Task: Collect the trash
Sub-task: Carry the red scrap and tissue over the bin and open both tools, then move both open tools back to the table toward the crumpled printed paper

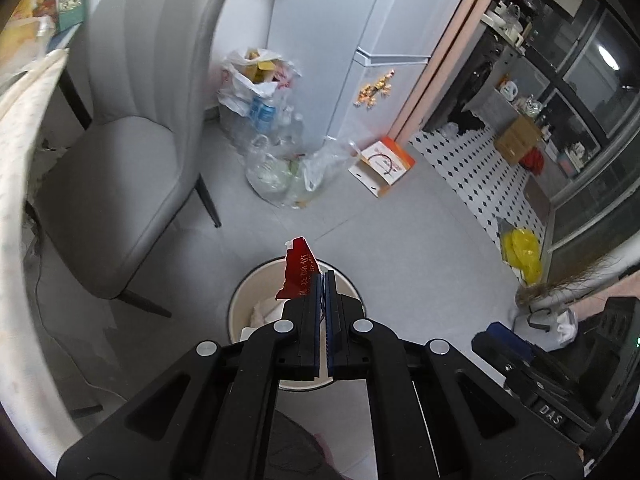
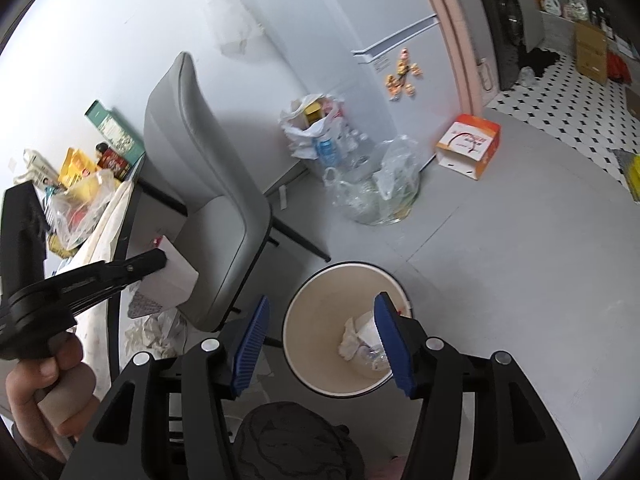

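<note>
My left gripper is shut on a torn red wrapper with white print. It holds the wrapper just above the far rim of a round white trash bin. From the right wrist view the left gripper is at the left in a person's hand, and the wrapper shows its white side. My right gripper stands open over the bin, its blue pads apart with nothing between them. Crumpled white paper lies in the bin's bottom.
A grey chair stands left of the bin, beside a cloth-covered table with snack packets. Clear plastic bags of bottles and an orange box sit by the fridge. A yellow bag and a broom are on the right.
</note>
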Available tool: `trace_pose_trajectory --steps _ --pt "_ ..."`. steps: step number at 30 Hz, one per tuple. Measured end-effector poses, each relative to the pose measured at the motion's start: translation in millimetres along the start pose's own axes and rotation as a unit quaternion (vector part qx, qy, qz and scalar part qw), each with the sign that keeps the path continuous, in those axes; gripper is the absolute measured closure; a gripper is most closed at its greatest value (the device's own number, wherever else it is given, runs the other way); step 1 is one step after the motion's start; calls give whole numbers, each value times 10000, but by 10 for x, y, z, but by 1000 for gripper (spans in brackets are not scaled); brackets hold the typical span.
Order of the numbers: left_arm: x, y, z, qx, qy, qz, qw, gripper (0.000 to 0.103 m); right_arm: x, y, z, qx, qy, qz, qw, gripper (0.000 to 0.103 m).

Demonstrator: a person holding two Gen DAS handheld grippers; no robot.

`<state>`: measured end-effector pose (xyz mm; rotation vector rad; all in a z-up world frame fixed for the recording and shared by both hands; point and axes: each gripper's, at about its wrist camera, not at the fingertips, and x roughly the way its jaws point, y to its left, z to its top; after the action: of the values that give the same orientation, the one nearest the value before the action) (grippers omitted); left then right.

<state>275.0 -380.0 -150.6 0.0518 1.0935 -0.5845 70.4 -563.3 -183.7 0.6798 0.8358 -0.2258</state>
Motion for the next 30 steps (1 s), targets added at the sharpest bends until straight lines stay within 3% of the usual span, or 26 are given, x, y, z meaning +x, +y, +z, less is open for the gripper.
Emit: trace_pose_trajectory --steps 2,4,6,12,18,27,30 --pt "67 -23 38 -49 93 -177 9998 89 -11 -54 -5 56 -18 -18 10000 48" --pt "68 -46 46 -69 76 -275 9996 51 -13 -89 -13 91 -13 -9 10000 48" --pt "-12 -65 25 -42 -104 -299 9995 40 -4 -84 -27 88 -6 12 10000 48" --pt "-173 87 -33 -145 -184 8 9997 28 26 42 -53 -31 26 167 9999 48" --pt "-577 351 -133 -388 -593 260 9971 12 -16 292 -73 -269 -22 335 9991 35" --pt "-1287 812 -304 -737 -1370 425 9869 6 -221 992 -153 -1047 -317 463 9929 9" --pt "-1497 998 -414 -925 -1571 436 9823 6 -306 1271 -223 -1287 -462 480 9894 8"
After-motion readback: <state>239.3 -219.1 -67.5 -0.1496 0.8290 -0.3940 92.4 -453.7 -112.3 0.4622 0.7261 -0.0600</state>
